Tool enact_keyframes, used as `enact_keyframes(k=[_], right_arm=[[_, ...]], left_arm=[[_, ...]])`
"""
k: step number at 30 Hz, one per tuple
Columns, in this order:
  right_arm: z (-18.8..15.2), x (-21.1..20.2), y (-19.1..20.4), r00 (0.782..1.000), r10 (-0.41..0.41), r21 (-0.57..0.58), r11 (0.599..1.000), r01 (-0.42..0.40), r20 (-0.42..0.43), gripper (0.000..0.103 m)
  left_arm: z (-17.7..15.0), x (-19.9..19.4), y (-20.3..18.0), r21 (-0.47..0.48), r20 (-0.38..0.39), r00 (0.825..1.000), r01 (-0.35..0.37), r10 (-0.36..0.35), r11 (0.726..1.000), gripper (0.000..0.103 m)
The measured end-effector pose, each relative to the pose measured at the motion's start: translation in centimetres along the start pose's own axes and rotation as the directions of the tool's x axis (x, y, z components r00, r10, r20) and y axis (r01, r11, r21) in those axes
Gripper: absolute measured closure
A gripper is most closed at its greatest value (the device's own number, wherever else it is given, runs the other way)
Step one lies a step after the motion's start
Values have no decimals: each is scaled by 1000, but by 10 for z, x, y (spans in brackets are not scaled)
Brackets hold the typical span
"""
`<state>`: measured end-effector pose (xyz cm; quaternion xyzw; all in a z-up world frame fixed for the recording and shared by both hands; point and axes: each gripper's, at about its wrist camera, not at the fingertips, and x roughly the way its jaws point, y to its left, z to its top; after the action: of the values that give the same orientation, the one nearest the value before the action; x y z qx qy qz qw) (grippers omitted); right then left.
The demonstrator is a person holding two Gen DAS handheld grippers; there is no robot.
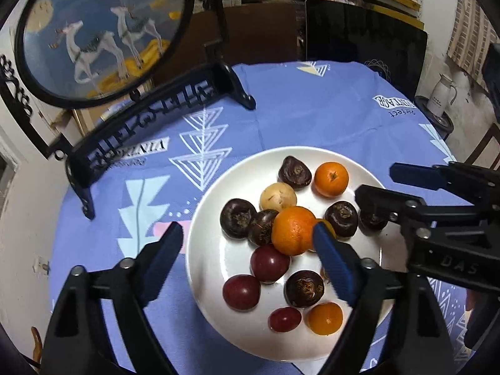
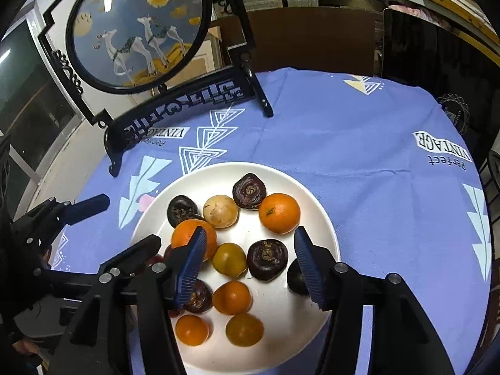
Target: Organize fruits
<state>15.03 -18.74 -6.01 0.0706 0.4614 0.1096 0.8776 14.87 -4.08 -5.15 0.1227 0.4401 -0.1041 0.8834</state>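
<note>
Near field, left wrist view: left tongs (image 1: 247, 254) spread wide over the near half of the white plate (image 1: 206, 206), nothing pinched; 1 pad outside the plate's left rim, the other against the near side of a large orange (image 1: 292, 229) without a counter-pad to clamp it. Right wrist view: right tongs (image 2: 250, 264) spread about halfway, empty, framing a yellow-green fruit (image 2: 229, 259) and a dark water chestnut (image 2: 267, 259) that lie untouched on the plate (image 2: 325, 225).

Middle field: all visible fruit gathered on the plate, which sits towards the near edge of the surface (image 1: 312, 109), covered by a blue patterned cloth. Counted roughly: 3 or 4 orange fruits, several dark chestnut-like bulbs, 3 red plums (image 1: 269, 262), 1 pale round fruit (image 1: 278, 196). No fruit seen on the cloth.

Far field: carved black stand with a round deer panel (image 1: 103, 34) at the far left corner of the surface; white jug (image 1: 440, 93) beyond the right edge.

Step judged: release just completed, both tongs free above the plate. Next move likely requires either withdrawal, if no fruit remains elsewhere, or selection of 1 piece for regrouping by kind; narrow gaps between neighbours demand a careful, centred approach.
</note>
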Motion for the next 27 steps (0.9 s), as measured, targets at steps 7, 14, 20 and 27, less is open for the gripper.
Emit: enact_keyframes(k=[7,14,20,27], right_arm=[[-33,-50,-6,996,17,72,997,-23,85,34],[-71,-97,-8,984,-26,92,996,10,177,29],[-87,-114,3,979,-46,62,997,34,198,29],[-98,-124,21,977,-36,20,999,33,210,29]], left_arm=[[-7,-36,-7,31,100,991,-88,85,996,5],[-11,-69,3,-59,148,987,-62,71,996,5],[-16,-91,-1,-60,173,982,-61,70,996,5],[-29,-112,6,-114,196,980,4,19,994,5]])
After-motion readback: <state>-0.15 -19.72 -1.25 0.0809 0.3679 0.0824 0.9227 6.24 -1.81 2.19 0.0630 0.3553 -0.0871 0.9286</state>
